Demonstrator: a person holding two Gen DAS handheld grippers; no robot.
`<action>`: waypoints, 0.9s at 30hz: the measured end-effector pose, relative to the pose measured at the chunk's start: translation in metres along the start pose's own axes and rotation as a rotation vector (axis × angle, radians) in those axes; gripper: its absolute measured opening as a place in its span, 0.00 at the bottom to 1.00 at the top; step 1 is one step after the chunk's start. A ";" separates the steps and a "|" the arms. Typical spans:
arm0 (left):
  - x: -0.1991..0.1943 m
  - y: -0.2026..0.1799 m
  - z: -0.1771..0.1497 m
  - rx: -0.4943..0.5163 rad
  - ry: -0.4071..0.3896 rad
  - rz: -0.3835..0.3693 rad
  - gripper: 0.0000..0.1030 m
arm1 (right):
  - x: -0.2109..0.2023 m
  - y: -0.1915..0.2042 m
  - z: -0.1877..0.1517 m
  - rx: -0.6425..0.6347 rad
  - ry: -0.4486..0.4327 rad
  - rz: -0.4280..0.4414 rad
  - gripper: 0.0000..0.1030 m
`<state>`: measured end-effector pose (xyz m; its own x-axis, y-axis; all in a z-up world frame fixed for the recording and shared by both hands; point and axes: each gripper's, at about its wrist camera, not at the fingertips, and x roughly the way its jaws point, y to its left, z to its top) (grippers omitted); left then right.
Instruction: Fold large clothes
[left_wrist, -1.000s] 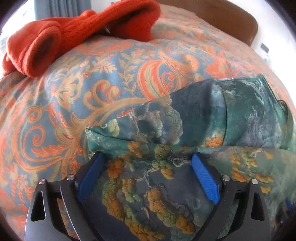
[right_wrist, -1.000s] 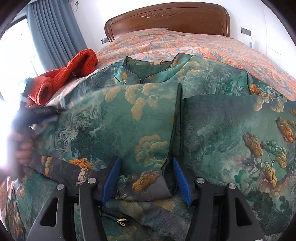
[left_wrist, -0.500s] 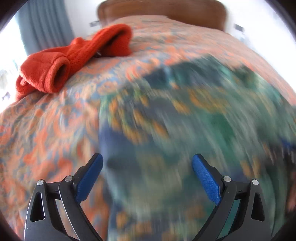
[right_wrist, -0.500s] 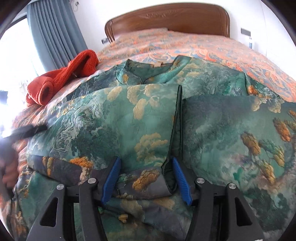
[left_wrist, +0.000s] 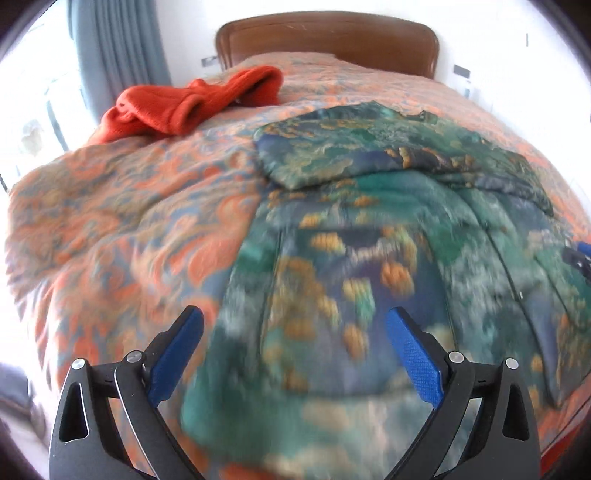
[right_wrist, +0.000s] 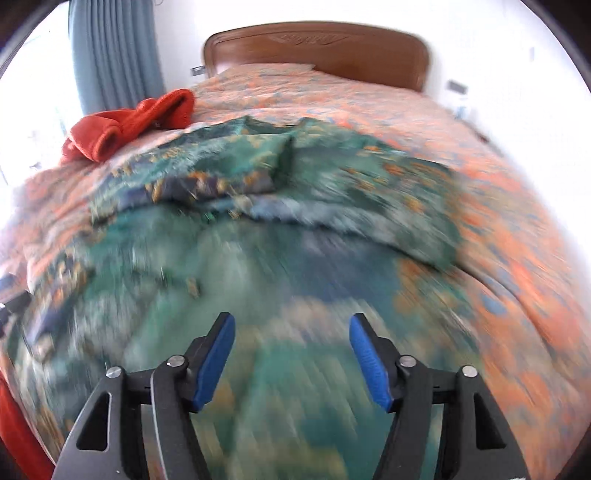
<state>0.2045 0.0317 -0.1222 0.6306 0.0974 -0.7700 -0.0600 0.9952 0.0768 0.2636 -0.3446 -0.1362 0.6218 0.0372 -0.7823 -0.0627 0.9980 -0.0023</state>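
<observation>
Green silky robe (left_wrist: 369, 258) lies partly folded on the bed (left_wrist: 110, 221) near its foot edge, soft and probably slippery, so I would pinch its hem corners, while left tongs (left_wrist: 293, 339) and right tongs (right_wrist: 291, 354), just opened, stand apart, empty.

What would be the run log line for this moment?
step: between folds | left gripper: open, empty | right gripper: open, empty | garment: partly folded on bed
</observation>
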 end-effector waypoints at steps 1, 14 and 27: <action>-0.001 -0.001 -0.005 -0.009 0.013 -0.006 0.97 | -0.009 -0.001 -0.009 0.008 -0.008 -0.033 0.76; -0.025 -0.035 -0.027 0.049 0.002 -0.011 0.97 | -0.085 0.006 -0.059 0.052 -0.069 -0.241 0.77; -0.032 -0.045 -0.037 0.087 0.013 -0.001 0.97 | -0.109 0.014 -0.069 0.022 -0.097 -0.341 0.77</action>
<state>0.1583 -0.0158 -0.1247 0.6205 0.0965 -0.7782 0.0088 0.9915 0.1299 0.1413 -0.3385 -0.0939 0.6754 -0.2944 -0.6761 0.1773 0.9548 -0.2386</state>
